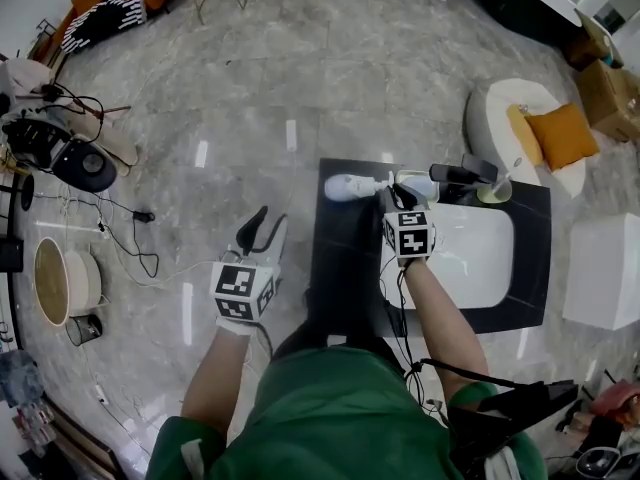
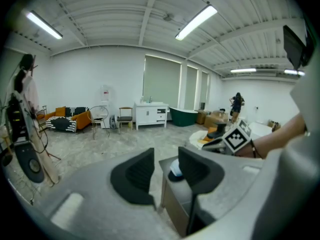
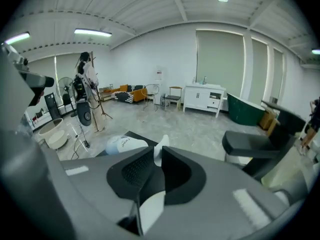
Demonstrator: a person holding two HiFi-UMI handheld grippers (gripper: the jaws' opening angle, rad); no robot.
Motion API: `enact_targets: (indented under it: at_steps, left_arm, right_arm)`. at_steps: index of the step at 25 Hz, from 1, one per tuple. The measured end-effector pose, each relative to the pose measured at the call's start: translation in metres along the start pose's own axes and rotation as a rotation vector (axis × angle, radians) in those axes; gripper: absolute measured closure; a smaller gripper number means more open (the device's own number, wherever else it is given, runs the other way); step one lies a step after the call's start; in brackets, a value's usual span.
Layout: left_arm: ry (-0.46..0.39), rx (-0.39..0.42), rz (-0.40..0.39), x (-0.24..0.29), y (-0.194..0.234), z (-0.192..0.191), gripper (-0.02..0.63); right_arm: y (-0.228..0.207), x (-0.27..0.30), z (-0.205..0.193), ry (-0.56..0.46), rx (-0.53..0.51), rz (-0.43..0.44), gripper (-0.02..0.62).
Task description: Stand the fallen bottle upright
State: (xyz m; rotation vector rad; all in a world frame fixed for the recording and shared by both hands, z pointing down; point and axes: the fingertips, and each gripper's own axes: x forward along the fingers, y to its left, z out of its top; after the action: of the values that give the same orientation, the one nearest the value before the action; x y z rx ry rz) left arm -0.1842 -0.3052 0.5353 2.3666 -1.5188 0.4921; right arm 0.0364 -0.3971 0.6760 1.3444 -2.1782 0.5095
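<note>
Your left gripper [image 1: 265,226] hangs over the floor, just beside the left edge of the black stone countertop [image 1: 338,268]. Its jaws are spread and nothing is between them, so for the moment it takes no part in the work.

On the far left corner of that countertop is the white plastic bottle [image 1: 345,186]. It lies on its side, with the rounded body to the left and the thin top end to the right. I cannot tell whether the body rests fully on the surface.

Your right gripper [image 3: 158,154] is pressed together on that thin white end, so you are pinching the bottle only at its narrowest part.

This grip is small and far from the heavy body. When you raise it, the bottle may swing or turn between the pads and slip out. The body is near the corner, so a dropped bottle could roll off to the floor.

To the right, close to your gripper, are the black faucet [image 1: 462,175] and the white rectangular sink basin [image 1: 470,258]. A wide turn of the wrist may knock the faucet. A base put down on the basin's rim would probably tip over again.
</note>
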Motion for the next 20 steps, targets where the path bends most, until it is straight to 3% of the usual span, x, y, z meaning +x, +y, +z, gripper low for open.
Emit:
enact_targets:
  at_steps: [9, 20]
  left_arm:
    - [-0.029, 0.007, -0.016, -0.017, -0.008, 0.009, 0.457]
    - [-0.053, 0.029, -0.039, -0.021, -0.025, 0.016, 0.457]
  right_arm:
    - [0.007, -0.033, 0.012, 0.004, -0.143, -0.04, 0.548]
    - [0.003, -0.068, 0.025, 0.013, -0.496, -0.158, 0.551]
